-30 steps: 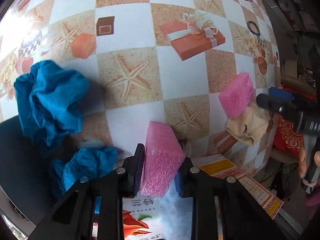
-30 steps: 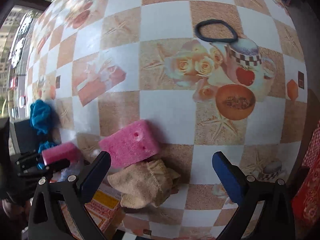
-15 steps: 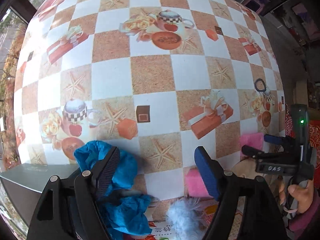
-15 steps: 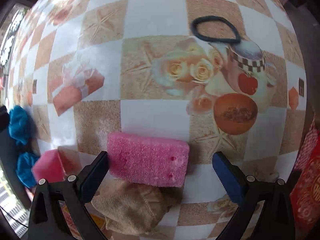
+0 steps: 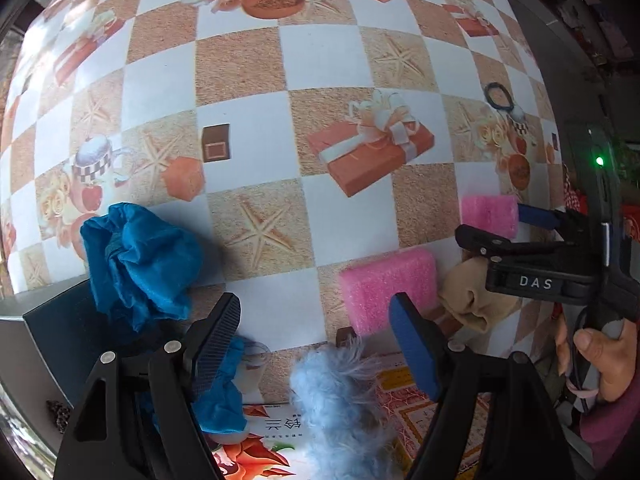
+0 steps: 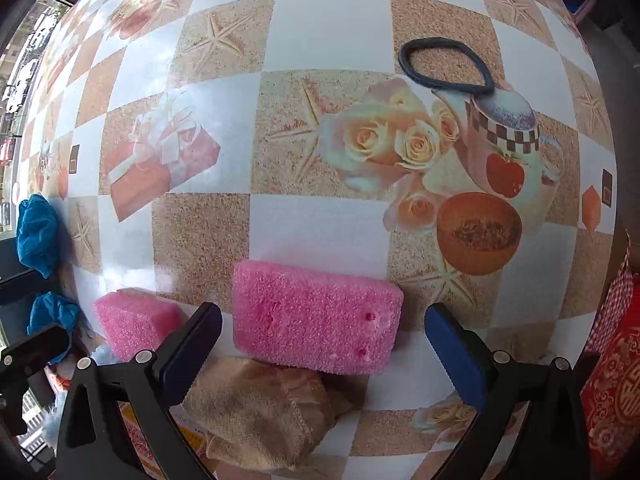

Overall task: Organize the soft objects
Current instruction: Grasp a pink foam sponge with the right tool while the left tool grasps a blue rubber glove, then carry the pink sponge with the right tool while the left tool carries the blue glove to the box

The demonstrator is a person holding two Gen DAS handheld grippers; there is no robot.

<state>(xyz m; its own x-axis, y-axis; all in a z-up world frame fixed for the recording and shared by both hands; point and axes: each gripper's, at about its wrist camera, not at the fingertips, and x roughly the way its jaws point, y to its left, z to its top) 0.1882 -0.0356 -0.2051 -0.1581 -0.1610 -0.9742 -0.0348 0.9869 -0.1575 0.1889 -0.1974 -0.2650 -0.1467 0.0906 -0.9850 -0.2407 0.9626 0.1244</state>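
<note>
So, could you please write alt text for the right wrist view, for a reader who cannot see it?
The open right gripper frames a pink sponge lying on a checkered tablecloth. A beige cloth lies just below it, and a second pink sponge sits to its left. A black elastic ring rests farther away.

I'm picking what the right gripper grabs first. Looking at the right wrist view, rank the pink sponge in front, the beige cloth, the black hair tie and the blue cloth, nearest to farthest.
1. Pink sponge, between the open fingers; beige cloth, just beneath them: too close to call.
2. Blue cloth, far left.
3. Black hair tie, far upper right.
</note>
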